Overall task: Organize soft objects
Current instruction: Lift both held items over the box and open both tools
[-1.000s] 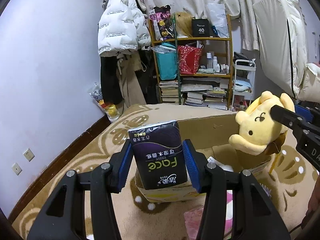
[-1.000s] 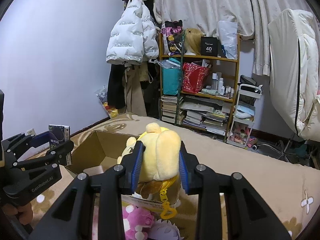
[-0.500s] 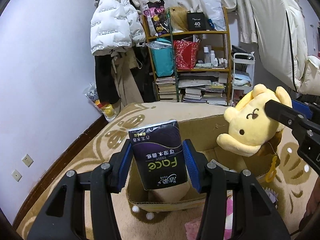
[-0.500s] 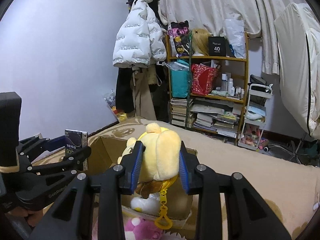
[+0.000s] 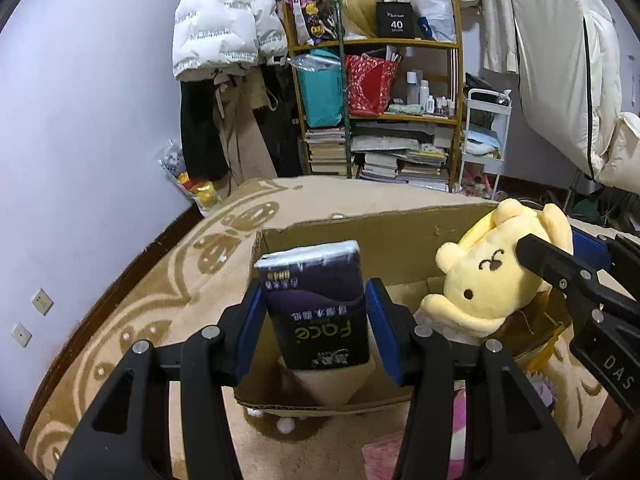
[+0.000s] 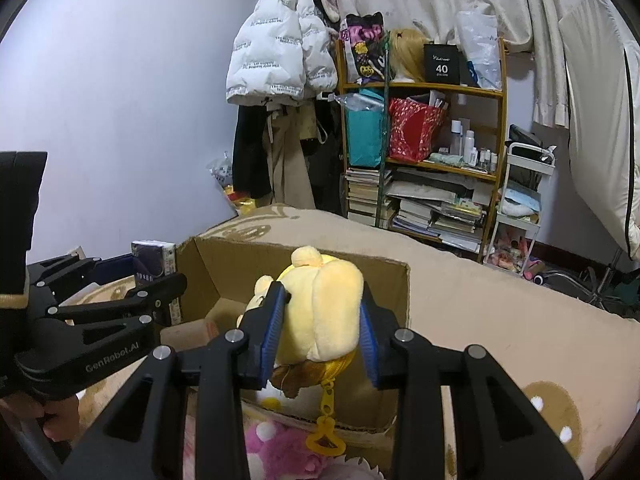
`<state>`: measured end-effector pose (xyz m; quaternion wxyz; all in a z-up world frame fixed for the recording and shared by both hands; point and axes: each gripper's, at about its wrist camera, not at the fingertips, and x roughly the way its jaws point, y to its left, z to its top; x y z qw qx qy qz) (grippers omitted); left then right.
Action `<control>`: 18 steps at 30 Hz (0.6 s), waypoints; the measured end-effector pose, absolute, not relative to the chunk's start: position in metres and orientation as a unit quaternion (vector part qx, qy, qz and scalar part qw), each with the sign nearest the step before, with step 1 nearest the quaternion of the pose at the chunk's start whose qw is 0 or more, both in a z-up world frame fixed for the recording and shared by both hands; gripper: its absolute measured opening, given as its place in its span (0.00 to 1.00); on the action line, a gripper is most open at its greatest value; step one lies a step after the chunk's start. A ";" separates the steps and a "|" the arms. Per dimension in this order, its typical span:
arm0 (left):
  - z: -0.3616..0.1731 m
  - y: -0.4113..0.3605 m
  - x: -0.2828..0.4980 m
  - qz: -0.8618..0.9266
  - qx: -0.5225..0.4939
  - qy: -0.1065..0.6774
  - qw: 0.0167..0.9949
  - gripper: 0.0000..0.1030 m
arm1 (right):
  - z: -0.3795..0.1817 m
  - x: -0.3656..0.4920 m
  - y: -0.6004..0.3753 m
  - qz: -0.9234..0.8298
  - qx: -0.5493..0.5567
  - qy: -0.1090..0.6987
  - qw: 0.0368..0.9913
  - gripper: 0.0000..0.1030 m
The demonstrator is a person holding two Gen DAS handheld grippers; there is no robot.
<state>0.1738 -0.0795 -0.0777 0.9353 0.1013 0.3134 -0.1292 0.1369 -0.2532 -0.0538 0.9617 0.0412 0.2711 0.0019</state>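
An open cardboard box (image 5: pixel 376 240) (image 6: pixel 304 258) sits on the patterned beige rug. My left gripper (image 5: pixel 314 322) is shut on a dark purple tissue pack (image 5: pixel 316 304), upright over the box's near left corner. In the right wrist view that pack (image 6: pixel 154 260) shows at the left, outside the box wall. My right gripper (image 6: pixel 322 322) is shut on a yellow plush dog (image 6: pixel 320 316) with a yellow clip dangling under it, held above the box's near right side. The left wrist view shows the plush (image 5: pixel 492 276) over the box's right part.
A pink plush (image 6: pixel 280 448) lies on the rug by the box's near side. A white plush (image 6: pixel 266 394) lies inside the box. A crowded wooden shelf (image 5: pixel 376 112), hanging coats (image 5: pixel 224 40) and a white cart (image 5: pixel 484 140) stand along the far wall. A hand (image 6: pixel 52 420) holds the left gripper.
Both grippers have sunk and come closer to the box, each keeping its hold. The plush now hangs lower over the box, and the tissue pack sits lower against its near wall.
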 end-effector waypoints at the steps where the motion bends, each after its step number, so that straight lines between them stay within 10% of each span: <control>1: -0.080 -0.079 0.175 -0.130 0.097 0.318 0.934 0.48 | -0.056 0.137 -0.253 0.002 0.041 0.274 0.961 0.36; 7: -0.082 -0.077 0.177 -0.124 0.103 0.323 0.932 0.49 | -0.065 0.139 -0.255 0.004 0.049 0.292 0.955 0.37; 18: -0.083 -0.071 0.176 -0.101 0.109 0.336 0.930 0.81 | -0.066 0.134 -0.257 0.016 0.069 0.297 0.952 0.37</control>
